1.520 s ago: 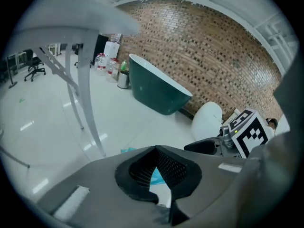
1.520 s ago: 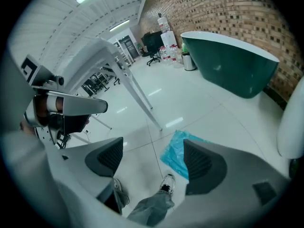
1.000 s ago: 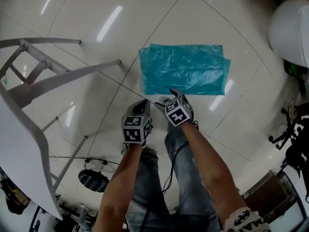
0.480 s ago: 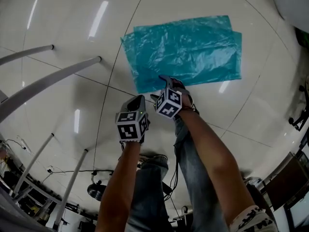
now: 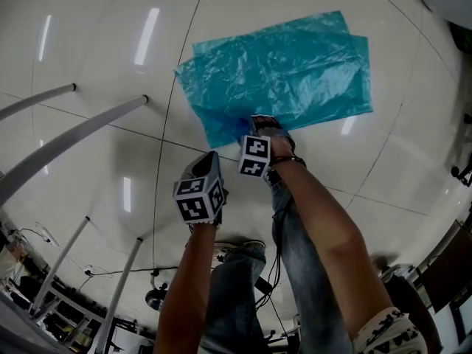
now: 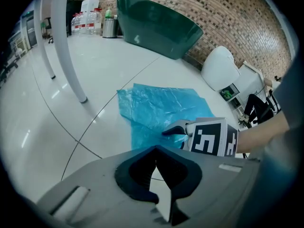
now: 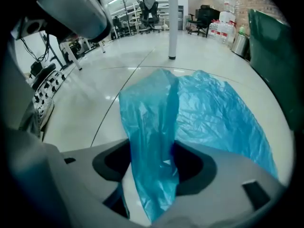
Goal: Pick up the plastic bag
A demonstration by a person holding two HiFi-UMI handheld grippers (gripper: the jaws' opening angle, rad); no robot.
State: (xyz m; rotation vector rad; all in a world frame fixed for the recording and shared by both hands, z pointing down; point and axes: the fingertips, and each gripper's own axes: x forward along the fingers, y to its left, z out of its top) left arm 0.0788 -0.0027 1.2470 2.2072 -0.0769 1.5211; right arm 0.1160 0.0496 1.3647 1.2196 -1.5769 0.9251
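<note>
The pickup is at its gripping step and, as I judge it, less than halfway done. The thin turquoise plastic bag (image 5: 280, 68) lies spread and crinkled on the glossy white tiled floor (image 5: 88, 65), nearly all of it flat. The right gripper (image 5: 258, 122) points steeply down at the bag's near edge. Its jaws have just been closing, and its own view shows a raised fold of the film gathered between them and pinched from both sides. How firm that pinch is cannot be told. The left gripper (image 5: 210, 158) hangs just short of the bag over bare floor, its jaws pressed together at the tips with nothing between them. What remains is to tighten the hold and lift the whole sheet clear. The film looks slippery and limp, so it may slide out or trail. The floor is shiny, crossed by thin dark joints and streaked with reflected ceiling lights. Slanted white metal legs (image 5: 81, 135) stand to the left. The left gripper view shows a brick wall (image 6: 247, 27), a large dark green tub (image 6: 156, 25) and clear water bottles (image 6: 88, 18). The right gripper view shows a white column (image 7: 172, 23) and office chairs (image 7: 149, 6) farther off.
</note>
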